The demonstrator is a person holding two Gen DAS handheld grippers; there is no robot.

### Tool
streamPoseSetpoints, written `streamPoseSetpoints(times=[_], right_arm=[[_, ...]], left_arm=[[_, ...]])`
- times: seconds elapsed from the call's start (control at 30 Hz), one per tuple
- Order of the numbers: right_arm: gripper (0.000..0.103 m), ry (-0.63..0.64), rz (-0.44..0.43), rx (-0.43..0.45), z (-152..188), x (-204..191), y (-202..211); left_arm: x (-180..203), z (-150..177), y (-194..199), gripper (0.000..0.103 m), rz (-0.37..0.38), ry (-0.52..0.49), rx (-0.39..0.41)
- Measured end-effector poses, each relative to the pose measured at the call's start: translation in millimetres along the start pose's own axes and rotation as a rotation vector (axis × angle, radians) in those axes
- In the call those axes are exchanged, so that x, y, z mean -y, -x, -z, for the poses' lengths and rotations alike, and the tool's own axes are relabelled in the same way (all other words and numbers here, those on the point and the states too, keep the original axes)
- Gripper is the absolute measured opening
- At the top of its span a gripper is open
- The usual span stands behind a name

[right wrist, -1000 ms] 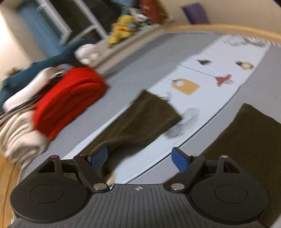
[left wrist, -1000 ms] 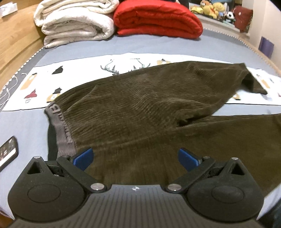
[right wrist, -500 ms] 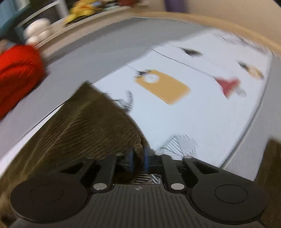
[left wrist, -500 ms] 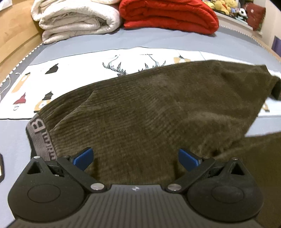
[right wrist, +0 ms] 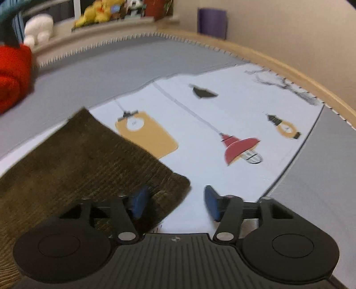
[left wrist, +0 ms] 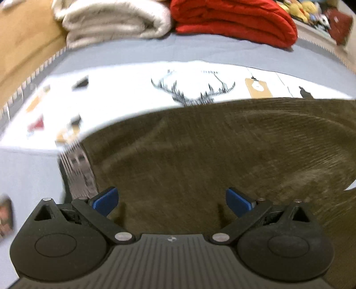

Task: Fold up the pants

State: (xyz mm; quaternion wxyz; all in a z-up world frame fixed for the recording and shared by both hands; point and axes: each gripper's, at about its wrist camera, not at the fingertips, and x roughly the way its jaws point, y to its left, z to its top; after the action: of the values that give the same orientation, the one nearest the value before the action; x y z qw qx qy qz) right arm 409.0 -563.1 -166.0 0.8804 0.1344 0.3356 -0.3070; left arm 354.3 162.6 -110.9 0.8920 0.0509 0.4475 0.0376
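Observation:
Dark olive corduroy pants [left wrist: 200, 155] lie spread on the bed, with a grey waistband [left wrist: 77, 169] at the left. My left gripper [left wrist: 171, 201] is open, low over the pants near the waistband, holding nothing. In the right wrist view the end of a pant leg [right wrist: 93, 160] lies flat on the white printed cloth [right wrist: 222, 111]. My right gripper [right wrist: 175, 203] is open over the leg's corner, its left fingertip [right wrist: 139, 201] above the fabric, nothing gripped.
A folded red blanket [left wrist: 233, 22] and a folded cream blanket [left wrist: 115, 20] sit at the far side of the bed. Stuffed toys [right wrist: 100, 11] line a shelf. The wooden bed edge [right wrist: 289, 71] curves at right. A dark flat object [left wrist: 5, 213] lies at far left.
My right gripper, shut on the pant leg end half a second ago, has opened and the leg lies flat. My left gripper has moved closer over the pants, still open.

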Motion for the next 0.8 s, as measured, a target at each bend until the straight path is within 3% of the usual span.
streamPoseSetpoints(times=[0.1,0.17,0.23,0.37,0.5,0.8], right_arm=[[0.078,-0.002,-0.126,-0.006,-4.5,4.2,29.5],[0.079,-0.034,-0.262,-0.083,0.3,-1.0,51.1],[0.079,-0.080,-0.321,-0.172,12.5,-8.5,69.3],[0.079,-0.010,-0.371,-0.240,51.5,-37.7,104.2],[0.079,0.073,-0.434,-0.267,83.7,-68.6,137.9],[0.079,0.249,-0.472,-0.218,97.4,-109.7,206.0]], left_arm=[[-6.2,-18.6,-4.6,0.103,-0.019,-0.110,0.013],[-8.7,-23.5,-9.3,0.103,-0.033,-0.147,0.009],[-11.1,-22.5,-11.7,0.103,-0.064,-0.138,0.009],[-13.2,-13.0,-18.5,0.103,-0.014,-0.113,-0.052],[-11.2,-7.1,-11.6,0.103,0.018,-0.126,-0.045],[-7.8,-4.2,10.8,0.103,0.056,-0.141,0.001]])
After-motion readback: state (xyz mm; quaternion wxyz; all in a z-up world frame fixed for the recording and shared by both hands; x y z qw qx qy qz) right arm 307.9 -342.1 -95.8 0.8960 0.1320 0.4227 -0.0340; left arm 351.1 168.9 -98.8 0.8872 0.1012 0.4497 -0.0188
